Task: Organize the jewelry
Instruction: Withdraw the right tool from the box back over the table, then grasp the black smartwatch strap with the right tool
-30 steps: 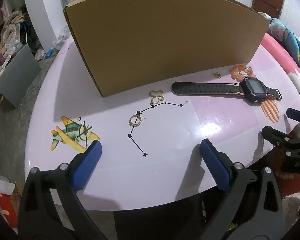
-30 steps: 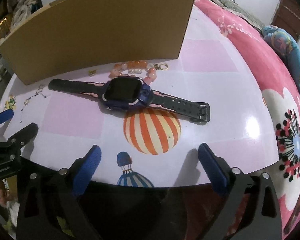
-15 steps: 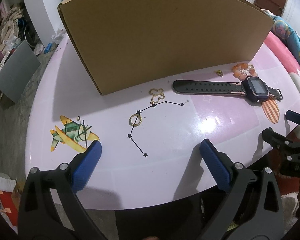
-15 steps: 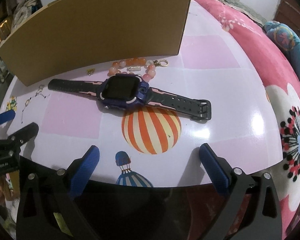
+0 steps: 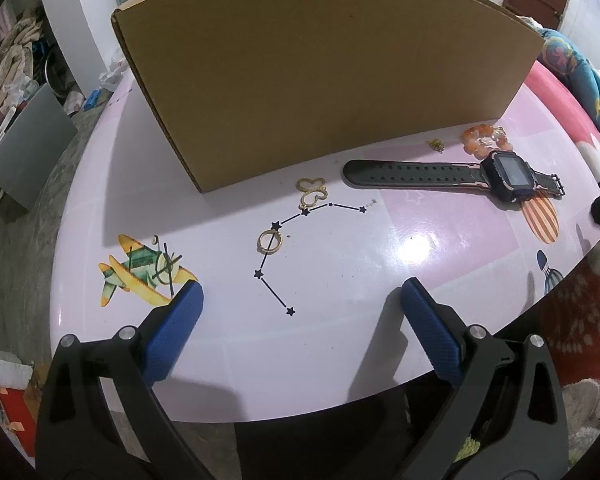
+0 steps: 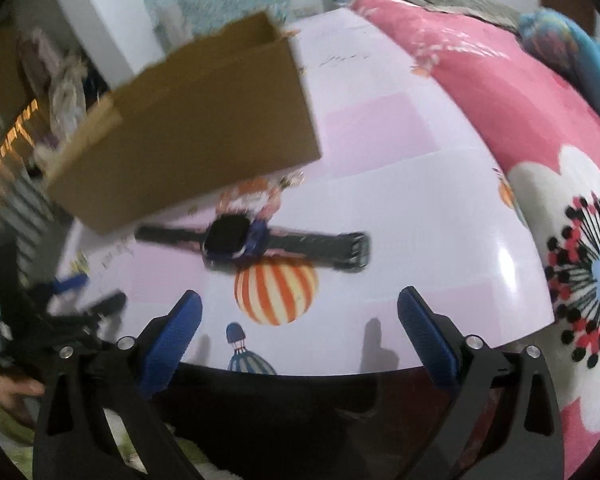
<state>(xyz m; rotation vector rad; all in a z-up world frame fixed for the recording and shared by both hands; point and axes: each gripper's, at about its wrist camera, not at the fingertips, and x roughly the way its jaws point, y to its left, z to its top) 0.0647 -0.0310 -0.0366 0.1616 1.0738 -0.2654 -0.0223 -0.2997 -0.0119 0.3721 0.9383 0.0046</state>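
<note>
A black and purple smartwatch (image 5: 500,174) (image 6: 236,242) lies flat on the pink table (image 5: 440,224), in front of a brown cardboard box (image 5: 324,64) (image 6: 204,128). An orange bead bracelet (image 5: 485,141) (image 6: 248,196) and a tiny gold charm (image 5: 436,145) sit behind the watch. A gold butterfly piece (image 5: 312,192) and a gold ring (image 5: 270,242) rest near the star print. My left gripper (image 5: 300,308) hovers open near the front edge, nothing between its blue pads. My right gripper (image 6: 298,312) is wide, its jaws closing slightly, empty, short of the watch. That view is blurred.
A pink flowered blanket (image 6: 540,140) borders the table on the right. The left gripper (image 6: 76,300) shows at the left of the right wrist view. Clutter and a grey panel (image 5: 28,148) lie on the floor beyond the table's left edge.
The right wrist view has swung and tilted, now blurred, with the box and watch shifted left and rolled. The right gripper has nearly left the left wrist view. The left gripper barely moved.
</note>
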